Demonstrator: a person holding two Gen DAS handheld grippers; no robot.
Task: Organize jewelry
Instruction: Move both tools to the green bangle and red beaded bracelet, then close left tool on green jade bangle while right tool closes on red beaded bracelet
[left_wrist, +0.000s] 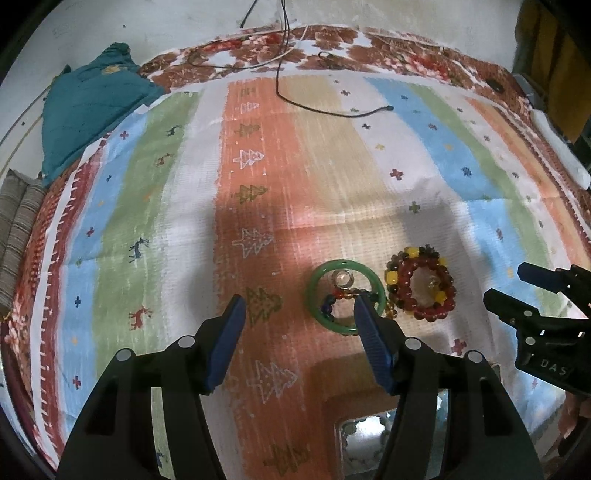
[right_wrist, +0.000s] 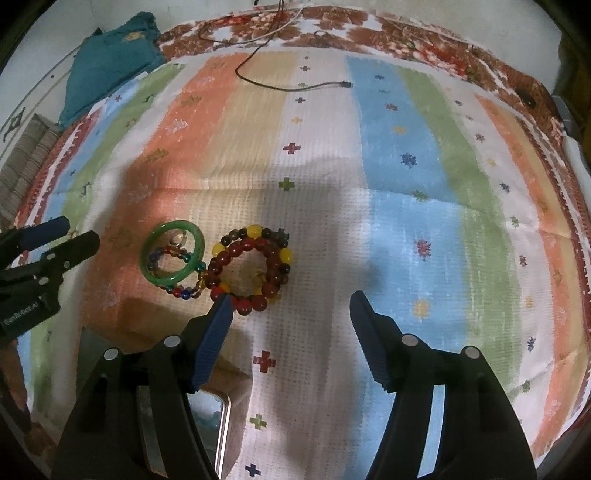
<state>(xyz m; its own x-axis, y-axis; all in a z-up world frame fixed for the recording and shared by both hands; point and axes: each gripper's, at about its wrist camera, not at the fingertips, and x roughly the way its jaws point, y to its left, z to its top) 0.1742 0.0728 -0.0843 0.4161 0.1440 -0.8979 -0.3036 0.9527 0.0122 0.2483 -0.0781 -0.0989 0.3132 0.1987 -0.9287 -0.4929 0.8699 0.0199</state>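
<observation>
A green bangle (left_wrist: 344, 295) (right_wrist: 172, 254) lies flat on the striped cloth, with a small clear ring (left_wrist: 344, 277) and a multicoloured bead bracelet (right_wrist: 181, 290) inside and under it. Beside it on the right lies a stack of red and yellow bead bracelets (left_wrist: 421, 282) (right_wrist: 251, 267). My left gripper (left_wrist: 299, 304) is open and empty, hovering just left of the bangle, its right finger (left_wrist: 369, 332) over the bangle's rim. My right gripper (right_wrist: 290, 301) is open and empty, just right of the bead stack. A jewelry box (left_wrist: 365, 439) (right_wrist: 210, 424) lies below, partly hidden.
A black cable (left_wrist: 332, 107) (right_wrist: 291, 83) lies across the far cloth. A teal cushion (left_wrist: 92, 107) sits at the back left. A white object (left_wrist: 557, 147) lies at the right edge. The cloth (right_wrist: 406, 184) covers the whole surface.
</observation>
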